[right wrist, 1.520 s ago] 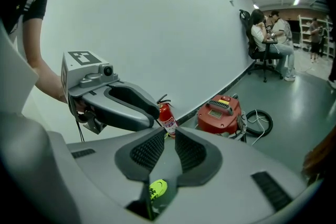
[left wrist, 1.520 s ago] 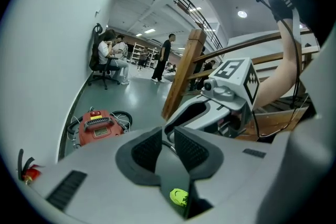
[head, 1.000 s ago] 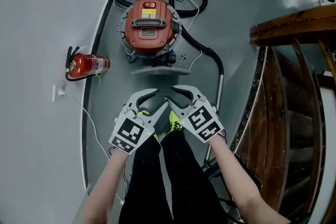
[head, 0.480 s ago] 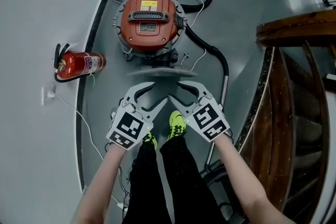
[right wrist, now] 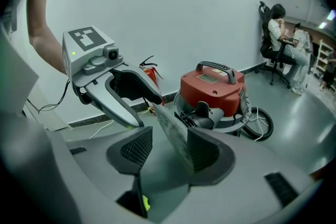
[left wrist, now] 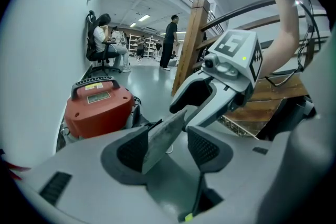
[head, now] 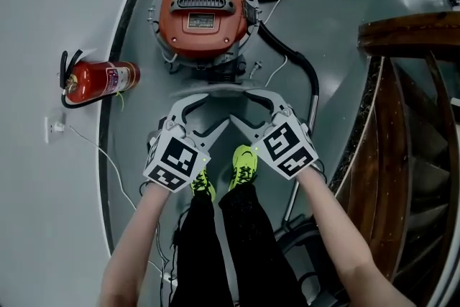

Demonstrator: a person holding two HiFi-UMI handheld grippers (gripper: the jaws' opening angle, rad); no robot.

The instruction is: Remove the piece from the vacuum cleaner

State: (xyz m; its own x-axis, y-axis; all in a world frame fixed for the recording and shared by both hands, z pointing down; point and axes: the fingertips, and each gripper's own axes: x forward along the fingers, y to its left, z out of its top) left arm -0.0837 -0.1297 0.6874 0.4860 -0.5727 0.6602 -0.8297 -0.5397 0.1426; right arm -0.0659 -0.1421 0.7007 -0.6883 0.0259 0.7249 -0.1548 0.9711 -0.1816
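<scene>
Two claws (head: 215, 110) (head: 238, 106) opening, seemingly one piece (left wrist: 163, 136) between

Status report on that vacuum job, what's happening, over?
Just been opening: left tongs, right tongs, grey piece loose between both. Piece off the vacuum cleaner. Nothing blocking.

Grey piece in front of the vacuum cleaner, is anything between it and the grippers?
Nothing visible. The piece sits between the open jaws of both the left gripper and the right gripper, which have just been opening; neither is clamped on it.
</scene>
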